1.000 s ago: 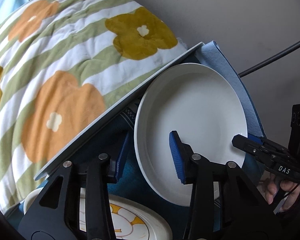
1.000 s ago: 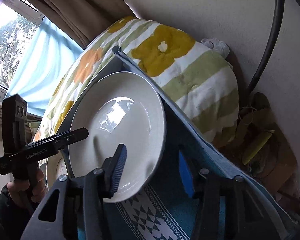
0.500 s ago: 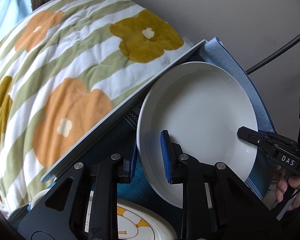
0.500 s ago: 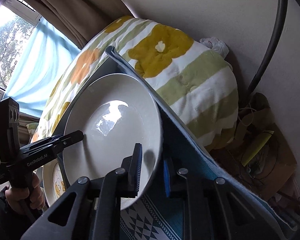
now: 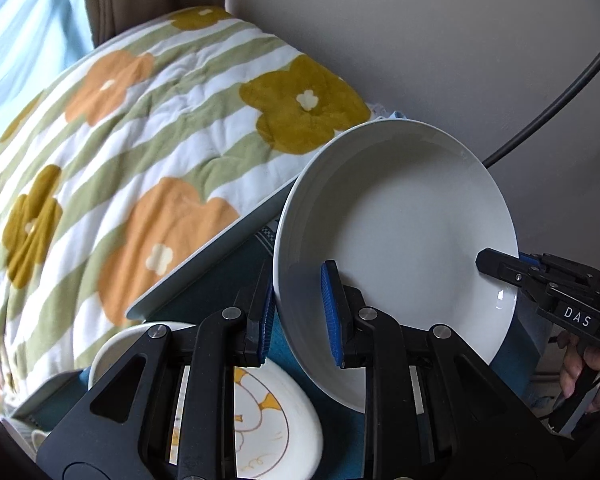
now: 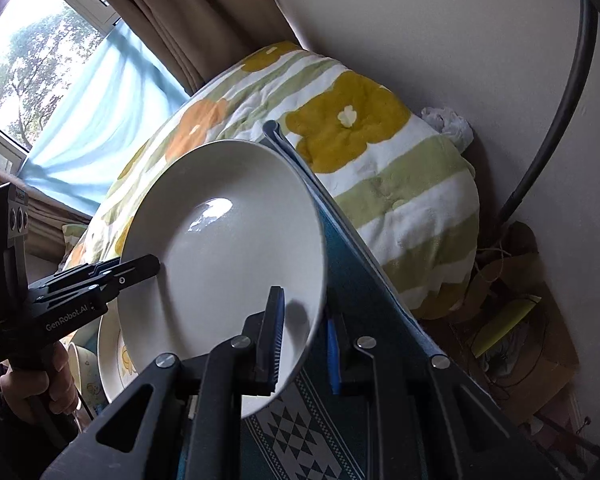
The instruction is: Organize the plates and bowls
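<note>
Both tools clenched on plate rim | left tool, right tool (frame bottom) | keep plate level, lift together, clear duck plate below

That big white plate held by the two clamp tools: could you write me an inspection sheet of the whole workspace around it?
Surface: table under a dark blue patterned cloth, bare at its pale edge.
Job's things: white plate, tilted, gripped at opposite rims; duck-pattern plate flat below it; a small bowl beside that.
Clutter: nothing seen on the cloth.
Grippers: left gripper shut on the plate's rim; right gripper shut on the opposite rim.
Cables: thick dark cable running along the wall.
Surroundings: flowered quilt, curtains and window, cardboard and wires on the floor.
</note>
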Demonstrator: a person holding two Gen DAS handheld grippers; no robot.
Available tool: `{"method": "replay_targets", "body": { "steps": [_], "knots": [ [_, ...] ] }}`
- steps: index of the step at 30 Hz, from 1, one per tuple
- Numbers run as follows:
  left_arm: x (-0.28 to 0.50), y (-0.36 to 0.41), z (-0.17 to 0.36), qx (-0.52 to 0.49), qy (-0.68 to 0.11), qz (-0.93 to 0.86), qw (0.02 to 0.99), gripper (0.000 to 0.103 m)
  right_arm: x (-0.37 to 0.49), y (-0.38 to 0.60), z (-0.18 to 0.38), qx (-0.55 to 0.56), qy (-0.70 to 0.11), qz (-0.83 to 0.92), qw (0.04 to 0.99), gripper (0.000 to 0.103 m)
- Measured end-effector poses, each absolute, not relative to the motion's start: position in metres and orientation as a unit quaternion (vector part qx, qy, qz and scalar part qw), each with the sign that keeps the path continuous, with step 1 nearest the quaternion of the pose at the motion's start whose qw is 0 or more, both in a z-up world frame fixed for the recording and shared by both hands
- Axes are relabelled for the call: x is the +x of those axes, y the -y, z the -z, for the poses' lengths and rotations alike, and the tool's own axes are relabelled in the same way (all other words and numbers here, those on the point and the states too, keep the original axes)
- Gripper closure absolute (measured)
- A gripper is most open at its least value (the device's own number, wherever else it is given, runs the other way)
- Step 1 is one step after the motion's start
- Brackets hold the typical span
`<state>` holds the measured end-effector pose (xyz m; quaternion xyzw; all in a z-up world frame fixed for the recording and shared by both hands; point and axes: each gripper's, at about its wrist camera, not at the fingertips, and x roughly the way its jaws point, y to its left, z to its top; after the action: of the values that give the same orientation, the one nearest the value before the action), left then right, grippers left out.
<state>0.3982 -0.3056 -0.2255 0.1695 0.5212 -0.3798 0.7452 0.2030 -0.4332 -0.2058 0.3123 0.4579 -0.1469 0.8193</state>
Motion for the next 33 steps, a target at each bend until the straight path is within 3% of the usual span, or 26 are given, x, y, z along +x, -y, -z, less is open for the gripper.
{"method": "replay_targets", "body": {
  "steps": [14, 33],
  "knots": [
    [0.299, 0.198, 0.165, 0.065, -0.513, 0.232, 0.824, 0.083, 0.193, 0.389, 0.141, 0.196, -0.481, -0.018, 0.854, 0.086],
    [0.158, -0.004, 0.222, -0.063, -0.569, 0.050, 0.818, 0.083, 0.167, 0.223, 0.196, 0.108, -0.552, -0.197, 0.803, 0.086]
  ]
}}
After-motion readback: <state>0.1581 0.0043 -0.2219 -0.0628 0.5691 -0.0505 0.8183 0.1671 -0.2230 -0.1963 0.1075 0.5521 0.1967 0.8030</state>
